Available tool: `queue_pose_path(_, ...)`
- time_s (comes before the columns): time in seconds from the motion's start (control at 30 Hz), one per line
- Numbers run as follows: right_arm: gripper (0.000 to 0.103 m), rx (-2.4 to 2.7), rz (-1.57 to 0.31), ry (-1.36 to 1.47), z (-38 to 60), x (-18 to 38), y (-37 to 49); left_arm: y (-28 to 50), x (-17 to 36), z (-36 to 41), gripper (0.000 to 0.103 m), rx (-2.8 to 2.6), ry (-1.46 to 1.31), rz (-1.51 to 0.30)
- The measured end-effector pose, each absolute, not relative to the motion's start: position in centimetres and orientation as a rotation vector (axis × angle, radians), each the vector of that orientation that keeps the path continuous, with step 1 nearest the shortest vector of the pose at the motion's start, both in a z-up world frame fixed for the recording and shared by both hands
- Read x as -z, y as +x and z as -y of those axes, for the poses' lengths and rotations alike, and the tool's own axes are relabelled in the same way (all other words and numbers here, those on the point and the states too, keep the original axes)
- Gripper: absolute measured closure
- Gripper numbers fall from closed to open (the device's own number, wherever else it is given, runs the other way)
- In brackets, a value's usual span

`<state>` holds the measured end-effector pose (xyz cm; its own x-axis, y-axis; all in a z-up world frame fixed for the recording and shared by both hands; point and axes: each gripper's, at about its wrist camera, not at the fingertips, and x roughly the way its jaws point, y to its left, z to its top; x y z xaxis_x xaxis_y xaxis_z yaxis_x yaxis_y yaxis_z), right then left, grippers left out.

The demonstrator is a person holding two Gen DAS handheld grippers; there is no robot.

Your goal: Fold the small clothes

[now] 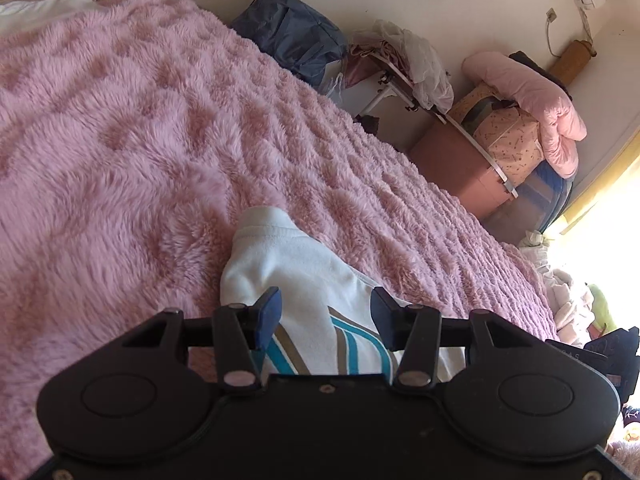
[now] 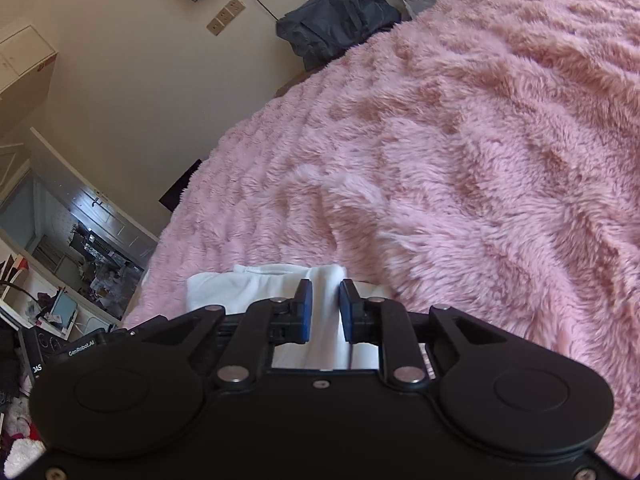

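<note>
From my seat, each black housing cut off the near part of the garment (image 1: 296, 276), so I could not see its full outline. It was white knit, soft and rumpled, lying on the shaggy pink blanket (image 1: 120, 140) directly ahead of both tools. Only the left view showed its teal and tan stripes. The left hand-held gripper (image 1: 325, 312) stood wide apart above it. The right hand-held gripper (image 2: 325, 312) pinched a white fold (image 2: 325, 300) between blue pads.
</note>
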<state>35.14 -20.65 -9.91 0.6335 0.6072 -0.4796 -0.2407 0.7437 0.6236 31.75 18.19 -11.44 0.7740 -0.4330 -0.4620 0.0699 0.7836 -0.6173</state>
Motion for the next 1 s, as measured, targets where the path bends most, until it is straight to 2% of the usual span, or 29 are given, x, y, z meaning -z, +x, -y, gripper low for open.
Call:
queue_pose_path(0.17, 0.086, -0.61, -0.655, 0.349, 18.9, 5.3, 27.3, 23.8, 9.0, -15.9, 0.052, 0.313, -0.526, -0.613)
queue_pose_path(0.33, 0.086, -0.618, -0.596, 0.076, 15.4, 5.0, 20.0, 16.9, 9.3, -12.1, 0.05, 0.313, -0.425, -0.636)
queue_pose_path(0.4, 0.079, -0.591, -0.592, 0.047, 14.6, 5.4, 18.4, 15.3, 10.0, -10.9, 0.05, 0.307, -0.377, -0.653)
queue_pose_path(0.47, 0.074, -0.567, -0.607, 0.097, 14.3, 6.0, 17.1, 14.5, 10.9, -10.2, 0.05, 0.306, -0.38, -0.678)
queue_pose_path(0.57, 0.072, -0.492, -0.584, 0.057, 13.6, 6.9, 15.5, 13.6, 12.3, -10.0, 0.05, 0.308, -0.41, -0.71)
queue_pose_path(0.83, 0.073, -0.385, -0.685, -0.002, 14.9, 10.9, 15.0, 14.8, 16.2, -10.1, 0.05, 0.303, -0.409, -0.801)
queue_pose_path(1.0, 0.076, -0.364, -0.706, 0.0, 14.9, 12.1, 14.9, 14.2, 14.4, -9.9, 0.05, 0.289, -0.405, -0.781)
